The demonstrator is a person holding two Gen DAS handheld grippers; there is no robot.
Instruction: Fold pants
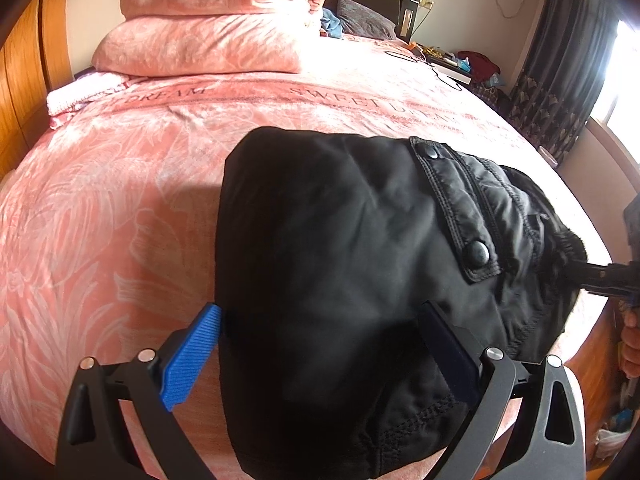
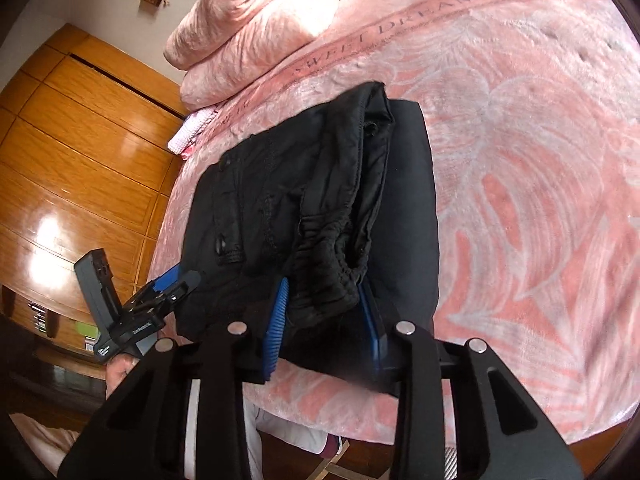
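Black pants [image 1: 340,232] lie folded into a thick block near the front edge of a pink bed [image 1: 120,220]; a snap-buttoned pocket flap [image 1: 460,216] faces up. My left gripper [image 1: 320,308] stands wide open over the near end of the block. Its left blue pad [image 1: 192,356] is at the fabric's edge and its right finger rests on top. In the right wrist view the pants [image 2: 320,184] show their gathered elastic waistband [image 2: 324,280], bunched between the blue pads of my right gripper [image 2: 323,285], which is shut on it. The left gripper [image 2: 180,280] sits at the block's left corner.
Folded pink quilts [image 1: 212,24] are stacked at the bed's far left, with a small white cloth [image 1: 76,92] beside them. A wooden wardrobe [image 2: 80,140] stands to the left. A cluttered nightstand [image 1: 460,64] and dark curtain [image 1: 560,80] are at the far right. The bed's front edge [image 2: 360,420] is just below the pants.
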